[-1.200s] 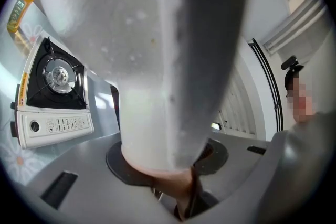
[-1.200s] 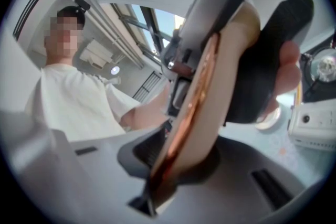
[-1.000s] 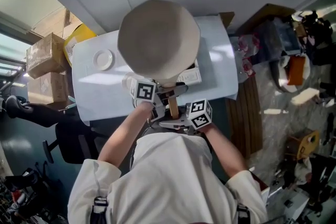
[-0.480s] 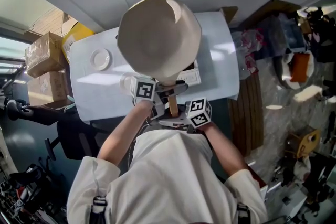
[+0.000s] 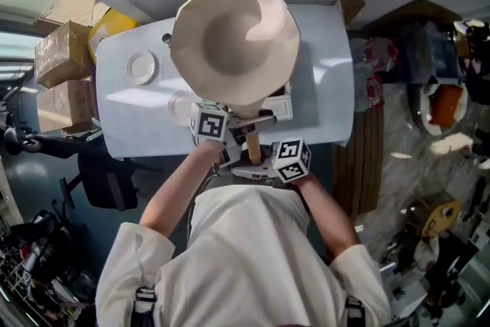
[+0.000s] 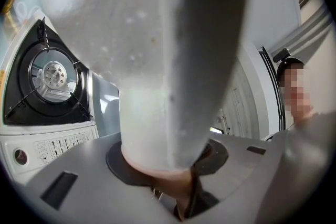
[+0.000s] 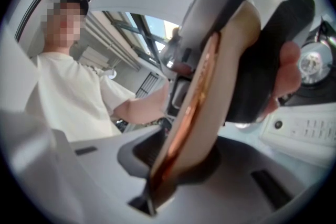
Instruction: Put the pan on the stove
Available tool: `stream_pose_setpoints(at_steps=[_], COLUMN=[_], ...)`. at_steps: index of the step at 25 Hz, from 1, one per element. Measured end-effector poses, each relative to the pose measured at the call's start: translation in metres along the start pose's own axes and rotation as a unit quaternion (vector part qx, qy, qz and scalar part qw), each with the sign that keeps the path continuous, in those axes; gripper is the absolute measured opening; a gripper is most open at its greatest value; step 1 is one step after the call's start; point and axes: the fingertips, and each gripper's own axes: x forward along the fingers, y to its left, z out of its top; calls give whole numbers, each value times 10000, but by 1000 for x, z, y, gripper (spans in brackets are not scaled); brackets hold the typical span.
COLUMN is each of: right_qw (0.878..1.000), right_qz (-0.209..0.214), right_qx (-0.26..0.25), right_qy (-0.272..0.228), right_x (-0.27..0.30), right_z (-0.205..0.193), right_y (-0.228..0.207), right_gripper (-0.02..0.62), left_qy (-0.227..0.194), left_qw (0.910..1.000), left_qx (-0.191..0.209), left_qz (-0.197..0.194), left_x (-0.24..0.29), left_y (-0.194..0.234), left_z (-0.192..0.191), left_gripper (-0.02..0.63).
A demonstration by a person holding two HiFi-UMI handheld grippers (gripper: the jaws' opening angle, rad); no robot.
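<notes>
Pan (image 5: pixel 233 42) was cream, speckled, with a wide round bowl and a wooden handle (image 5: pixel 252 147). It hung over the white table (image 5: pixel 325 80), above the stove (image 6: pixel 47 78), apparently clear of it. Left gripper (image 5: pixel 232 135) pinched the handle's pale neck, jaws partly spread. Right gripper (image 5: pixel 262 169) clamped the wooden part, jaws narrower.

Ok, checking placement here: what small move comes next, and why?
Probably lower the pan onto the stove: the left hand-held gripper and right hand-held gripper both clamp its handle, and it hangs above the burner, not yet resting.
</notes>
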Motion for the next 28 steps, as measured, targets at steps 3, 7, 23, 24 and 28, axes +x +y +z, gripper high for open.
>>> stream_pose_setpoints(at_steps=[3, 7, 23, 24, 28], right_qw=[10000, 9998, 9983, 9983, 9981], right_qz=[-21, 34, 60, 57, 64], right_qx=[30, 200, 571, 573, 609], right_qy=[63, 71, 75, 77, 76], right_x=[-3, -9, -15, -15, -14], right_z=[-7, -17, -50, -51, -53], right_y=[-10, -20, -54, -56, -65], right_gripper=[80, 80, 81, 81, 81], left_qy=[-7, -94, -117, -106, -109], left_qw=[10000, 9997, 9979, 9979, 9980], left_qx=[3, -180, -597, -592, -567], left_qz=[59, -162, -244, -248, -272], left_x=[2, 11, 21, 21, 21], left_y=[11, 29, 82, 84, 94], left_z=[-2, -8, -32, -33, -32], left_gripper=[166, 166, 166, 166, 166])
